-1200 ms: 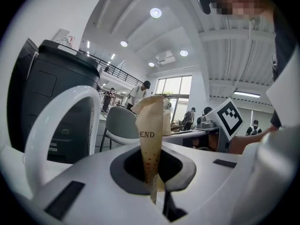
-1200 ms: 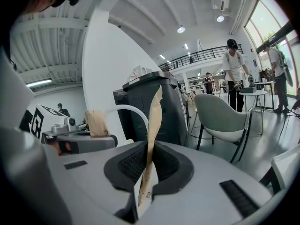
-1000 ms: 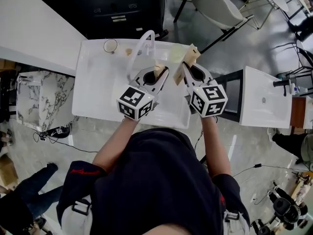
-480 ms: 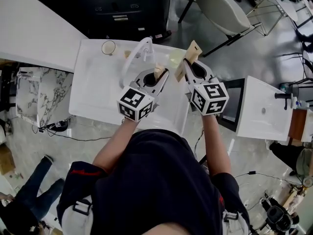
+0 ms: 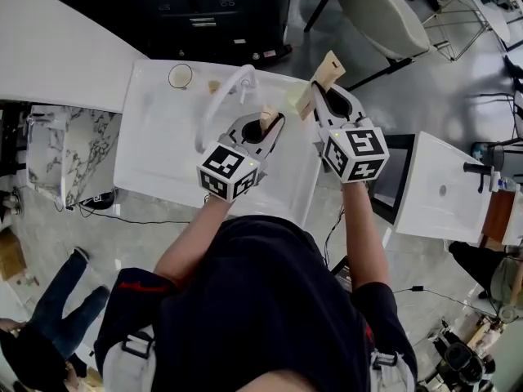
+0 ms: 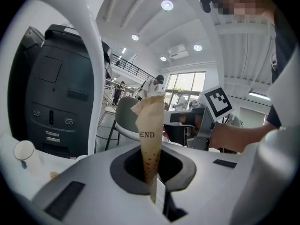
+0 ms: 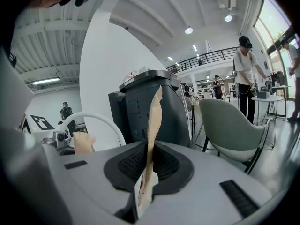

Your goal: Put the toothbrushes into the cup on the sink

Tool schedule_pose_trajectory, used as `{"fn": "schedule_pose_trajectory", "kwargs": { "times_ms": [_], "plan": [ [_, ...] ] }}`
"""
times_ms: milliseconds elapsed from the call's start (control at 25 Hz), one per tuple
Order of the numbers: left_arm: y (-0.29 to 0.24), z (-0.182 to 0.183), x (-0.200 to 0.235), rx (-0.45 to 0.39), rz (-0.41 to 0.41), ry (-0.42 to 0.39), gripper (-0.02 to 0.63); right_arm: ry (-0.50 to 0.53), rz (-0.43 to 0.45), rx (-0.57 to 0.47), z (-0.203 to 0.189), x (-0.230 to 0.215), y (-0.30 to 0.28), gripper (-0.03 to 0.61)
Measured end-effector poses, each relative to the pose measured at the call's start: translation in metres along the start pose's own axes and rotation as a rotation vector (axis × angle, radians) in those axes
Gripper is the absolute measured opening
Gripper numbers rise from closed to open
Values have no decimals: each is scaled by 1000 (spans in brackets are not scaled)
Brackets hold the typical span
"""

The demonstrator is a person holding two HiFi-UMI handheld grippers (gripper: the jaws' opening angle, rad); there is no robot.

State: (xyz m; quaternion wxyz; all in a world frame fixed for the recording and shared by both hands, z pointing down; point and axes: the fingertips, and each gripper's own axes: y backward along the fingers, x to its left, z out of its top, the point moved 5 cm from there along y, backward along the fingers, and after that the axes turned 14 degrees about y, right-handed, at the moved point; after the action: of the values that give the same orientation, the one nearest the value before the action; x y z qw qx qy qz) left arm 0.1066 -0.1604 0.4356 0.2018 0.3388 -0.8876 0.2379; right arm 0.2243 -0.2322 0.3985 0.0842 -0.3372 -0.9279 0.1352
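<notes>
A small white cup [image 5: 180,76] stands at the far left corner of the white sink [image 5: 155,145]; the left gripper view shows the cup [image 6: 23,150] low at the left. My left gripper [image 5: 265,126] is over the basin beside the faucet, shut on a brown paper-wrapped toothbrush [image 5: 266,117] that stands upright. In its own view the left gripper [image 6: 152,191] pinches the wrapped toothbrush [image 6: 151,135], printed "END". My right gripper [image 5: 320,98] is at the sink's far right corner, shut on a second wrapped toothbrush [image 5: 325,73]. The right gripper [image 7: 143,191] clamps that wrapped toothbrush [image 7: 153,125] near its bottom end.
A white arched faucet [image 5: 219,100] rises between the cup and my left gripper. A dark machine [image 5: 221,6] stands behind the sink, with a grey chair [image 5: 380,11] to its right. Another white sink [image 5: 445,186] is at the right, and people stand in the background.
The right gripper with its packet has moved away and to the right, toward the sink's far right corner. The left gripper has shifted a little forward and lower over the basin. Both stay shut.
</notes>
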Motion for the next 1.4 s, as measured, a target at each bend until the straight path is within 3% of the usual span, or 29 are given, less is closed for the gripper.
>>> {"fn": "schedule_pose_trajectory", "kwargs": {
  "times_ms": [400,1400],
  "plan": [
    [-6,-5,8,26,7,16,14,44,-16,-15,4,-13,-23,49],
    [-22,-21,25,82,30,74,14,25,-50,29,-61,-18,-73,49]
  ]
}}
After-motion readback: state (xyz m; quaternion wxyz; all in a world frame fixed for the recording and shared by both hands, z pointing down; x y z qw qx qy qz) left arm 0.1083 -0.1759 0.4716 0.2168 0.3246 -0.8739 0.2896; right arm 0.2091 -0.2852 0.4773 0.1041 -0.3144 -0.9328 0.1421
